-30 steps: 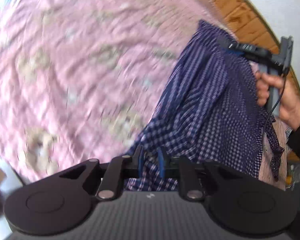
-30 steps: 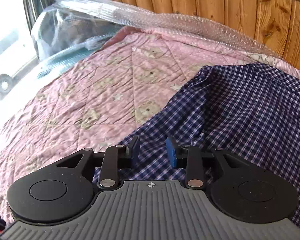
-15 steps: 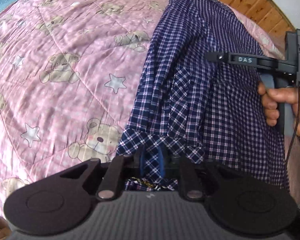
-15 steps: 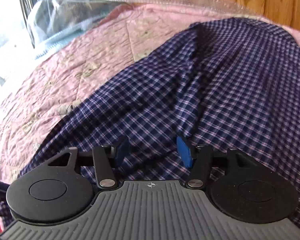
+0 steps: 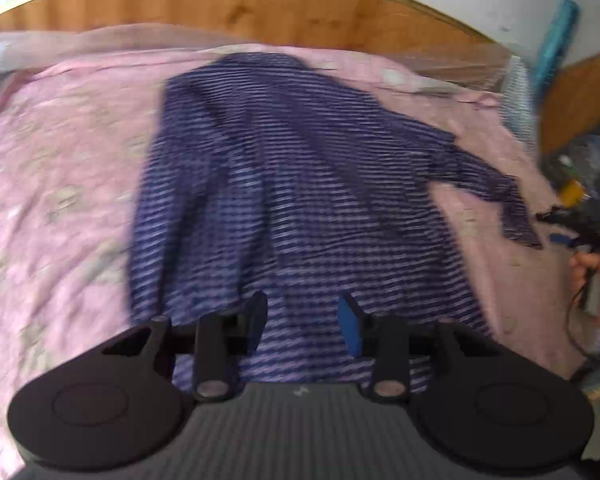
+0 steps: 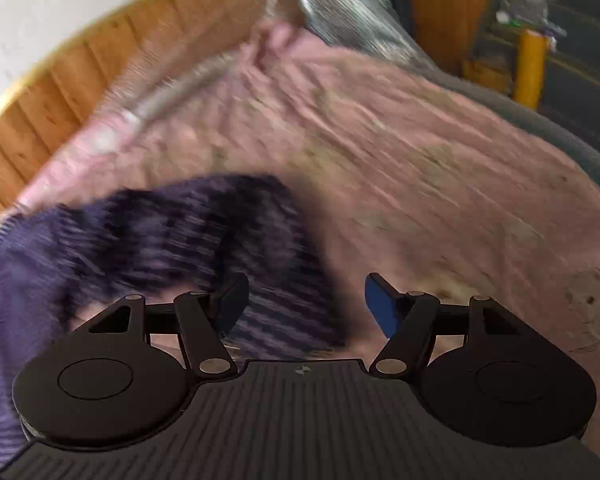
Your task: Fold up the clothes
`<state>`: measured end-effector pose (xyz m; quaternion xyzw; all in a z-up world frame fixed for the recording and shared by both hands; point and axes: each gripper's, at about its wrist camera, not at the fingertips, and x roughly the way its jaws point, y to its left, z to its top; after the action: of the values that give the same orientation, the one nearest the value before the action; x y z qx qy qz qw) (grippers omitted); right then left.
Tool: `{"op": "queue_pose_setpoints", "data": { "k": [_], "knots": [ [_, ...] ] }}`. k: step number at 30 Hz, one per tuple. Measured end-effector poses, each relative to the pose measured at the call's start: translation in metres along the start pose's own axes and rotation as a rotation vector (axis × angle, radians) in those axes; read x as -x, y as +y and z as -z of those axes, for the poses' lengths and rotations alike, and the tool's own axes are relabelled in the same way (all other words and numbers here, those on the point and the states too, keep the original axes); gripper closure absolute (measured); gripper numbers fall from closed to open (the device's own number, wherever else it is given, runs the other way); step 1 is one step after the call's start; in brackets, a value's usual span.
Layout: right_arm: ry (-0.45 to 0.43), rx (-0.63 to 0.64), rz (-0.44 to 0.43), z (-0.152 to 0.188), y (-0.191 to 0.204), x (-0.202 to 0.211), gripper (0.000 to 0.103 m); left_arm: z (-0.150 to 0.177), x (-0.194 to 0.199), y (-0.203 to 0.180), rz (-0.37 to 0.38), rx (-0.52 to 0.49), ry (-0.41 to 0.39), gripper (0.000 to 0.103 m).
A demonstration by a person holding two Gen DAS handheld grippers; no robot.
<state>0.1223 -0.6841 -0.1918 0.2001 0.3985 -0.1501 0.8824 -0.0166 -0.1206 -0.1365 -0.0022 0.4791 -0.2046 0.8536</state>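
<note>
Dark blue checked cotton shirt (image 5: 284, 184) spread flat on the pink quilted bed cover (image 5: 60, 184), long axis running from the near hem toward the wooden headboard (image 5: 228, 4), collar end farthest, one sleeve (image 5: 496, 184) trailing out to the right. Left claw (image 5: 303, 320) just opened, spread above the hem, nothing pinched. Right claw (image 6: 306, 300) likewise just opened, spread over the blurred sleeve end, gripping nothing.

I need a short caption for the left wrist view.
Open left tongs above a checked shirt spread on a pink quilt.
</note>
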Motion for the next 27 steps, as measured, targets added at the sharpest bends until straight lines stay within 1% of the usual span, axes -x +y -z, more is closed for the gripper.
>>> {"op": "queue_pose_setpoints", "data": {
  "k": [1, 2, 3, 4, 5, 6, 8, 10, 13, 16, 18, 20, 22, 23, 25, 26, 27],
  "knots": [
    [0.031, 0.01, -0.006, 0.003, -0.007, -0.008, 0.04, -0.008, -0.009, -0.015, 0.033, -0.042, 0.007, 0.064],
    [0.046, 0.047, -0.027, 0.007, -0.005, -0.014, 0.041, -0.014, -0.015, -0.033, 0.075, -0.094, 0.016, 0.063],
    [0.029, 0.102, -0.024, 0.01, 0.002, -0.014, 0.054, -0.021, -0.024, -0.051, 0.115, -0.148, 0.022, 0.057],
    [0.031, 0.139, -0.028, 0.012, 0.005, -0.014, 0.065, -0.028, -0.034, -0.074, 0.151, -0.213, 0.025, 0.052],
    [0.025, 0.137, -0.033, 0.01, 0.005, -0.009, 0.08, -0.032, -0.042, -0.094, 0.176, -0.275, 0.024, 0.046],
    [0.01, 0.114, -0.053, 0.005, 0.002, -0.002, 0.09, -0.036, -0.05, -0.113, 0.199, -0.337, 0.016, 0.043],
    [-0.018, 0.064, -0.098, -0.004, -0.005, 0.012, 0.094, -0.041, -0.068, -0.157, 0.227, -0.483, -0.018, 0.041],
    [-0.032, 0.004, -0.163, -0.014, -0.009, 0.028, 0.095, -0.044, -0.087, -0.199, 0.228, -0.618, -0.063, 0.038],
    [-0.028, -0.023, -0.24, -0.026, -0.002, 0.054, 0.095, -0.044, -0.118, -0.253, 0.241, -0.762, -0.107, 0.037],
    [0.012, -0.054, -0.313, -0.035, 0.009, 0.067, 0.095, -0.042, -0.145, -0.298, 0.263, -0.892, -0.167, 0.037],
    [0.05, -0.103, -0.368, -0.038, 0.014, 0.07, 0.095, -0.037, -0.16, -0.319, 0.236, -0.953, -0.212, 0.037],
    [0.076, -0.134, -0.41, -0.042, 0.017, 0.078, 0.095, -0.032, -0.176, -0.335, 0.172, -0.986, -0.248, 0.037],
    [0.086, -0.127, -0.417, -0.044, 0.023, 0.082, 0.095, -0.028, -0.191, -0.349, 0.106, -1.013, -0.284, 0.038],
    [0.087, -0.118, -0.412, -0.046, 0.026, 0.083, 0.095, -0.028, -0.195, -0.35, 0.074, -1.007, -0.298, 0.042],
    [0.091, -0.106, -0.413, -0.047, 0.031, 0.085, 0.095, -0.032, -0.205, -0.351, 0.047, -0.981, -0.284, 0.063],
    [0.094, -0.11, -0.426, -0.047, 0.034, 0.084, 0.095, -0.035, -0.208, -0.349, 0.035, -0.966, -0.269, 0.089],
    [0.097, -0.111, -0.437, -0.047, 0.037, 0.084, 0.095, -0.038, -0.211, -0.346, 0.029, -0.951, -0.255, 0.097]
  ]
}}
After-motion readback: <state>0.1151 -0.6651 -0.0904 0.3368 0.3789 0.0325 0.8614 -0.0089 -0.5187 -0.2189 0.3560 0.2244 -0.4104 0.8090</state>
